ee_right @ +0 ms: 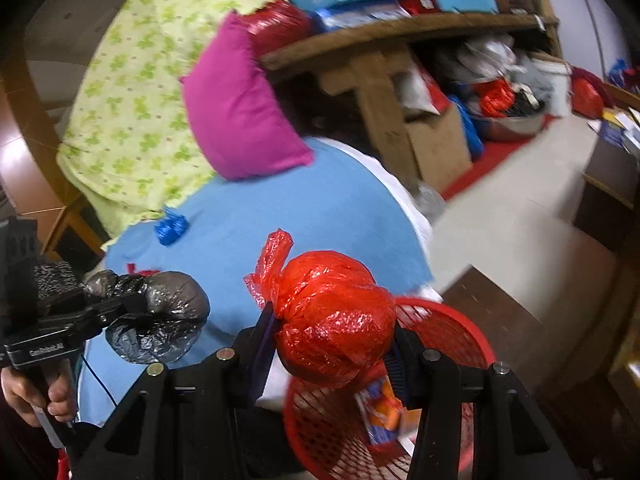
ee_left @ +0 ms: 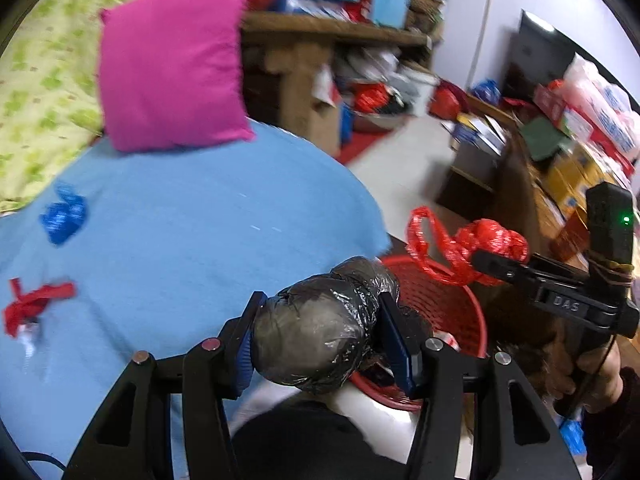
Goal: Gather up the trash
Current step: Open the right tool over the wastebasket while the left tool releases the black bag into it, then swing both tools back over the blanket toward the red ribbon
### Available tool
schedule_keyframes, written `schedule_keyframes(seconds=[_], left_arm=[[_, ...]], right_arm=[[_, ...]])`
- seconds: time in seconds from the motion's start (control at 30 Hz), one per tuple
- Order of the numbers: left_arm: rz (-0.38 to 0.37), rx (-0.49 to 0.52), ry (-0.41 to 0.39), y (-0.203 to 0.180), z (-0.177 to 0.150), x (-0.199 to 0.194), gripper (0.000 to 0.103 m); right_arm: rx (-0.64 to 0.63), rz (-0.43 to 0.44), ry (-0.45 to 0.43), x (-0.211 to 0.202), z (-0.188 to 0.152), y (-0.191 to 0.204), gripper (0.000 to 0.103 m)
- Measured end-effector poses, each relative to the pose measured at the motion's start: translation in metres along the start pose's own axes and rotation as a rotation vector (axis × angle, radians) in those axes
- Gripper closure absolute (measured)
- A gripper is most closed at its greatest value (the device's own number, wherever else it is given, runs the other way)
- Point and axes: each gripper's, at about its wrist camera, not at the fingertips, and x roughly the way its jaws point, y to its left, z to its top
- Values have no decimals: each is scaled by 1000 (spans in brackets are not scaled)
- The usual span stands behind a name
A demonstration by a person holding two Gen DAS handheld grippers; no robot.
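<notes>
My left gripper (ee_left: 324, 336) is shut on a black plastic trash bundle (ee_left: 320, 328), held at the near edge of the red mesh basket (ee_left: 452, 300). It also shows in the right wrist view (ee_right: 160, 316). My right gripper (ee_right: 332, 340) is shut on a knotted red plastic bag (ee_right: 336, 316) above the red basket (ee_right: 444, 328); the bag shows in the left wrist view (ee_left: 480, 248) too. On the blue cloth (ee_left: 200, 220) lie a blue crumpled bag (ee_left: 64, 216) and a red scrap (ee_left: 32, 304).
A magenta pillow (ee_left: 168, 68) leans on a green floral sheet (ee_left: 36, 80). A wooden shelf (ee_left: 328, 36) with boxes stands behind. More boxes stand on a cabinet at right (ee_left: 560, 160). A colourful wrapper (ee_right: 380, 412) lies inside the basket.
</notes>
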Motion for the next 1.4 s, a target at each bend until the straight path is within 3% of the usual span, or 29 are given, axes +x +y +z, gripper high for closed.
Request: schedule_keyframes(seconds=[0.27,0.3,0.33,0.57,0.73,0.87,1.0,1.1,1.23,1.4], left_arm=[[-93,48,104,-35,7,45,45],[-102,47,108,-35,7,47,45],[-108,46,108,-35,7,47,45],[-145,27,84,-28,4,37,42],[-193,-40,55,-16,9,28,37],[-204,-6,41,-21,9,25,37],[-160,-39,-7,2,7,8,37],[-80,-92,-68,37,5,-12,37],[42,-197,-137,96,-11,-44,37],[252,-295,-186,171,-56,-81,37]], right_arm=[[54,-39,51,2,-17,-35,50],[73,-32,64,4,-17,-40,46],[84,-29,73,5,-17,-42,42],[104,-30,91,10,-16,-43,42],[76,-54,53,6,-10,-32,42],[49,-65,-11,-10,2,-22,42],[23,-64,-29,-12,10,-14,42],[14,-42,-12,-1,14,-4,42],[-22,12,11,17,22,23,42],[-107,95,39,47,34,83,42]])
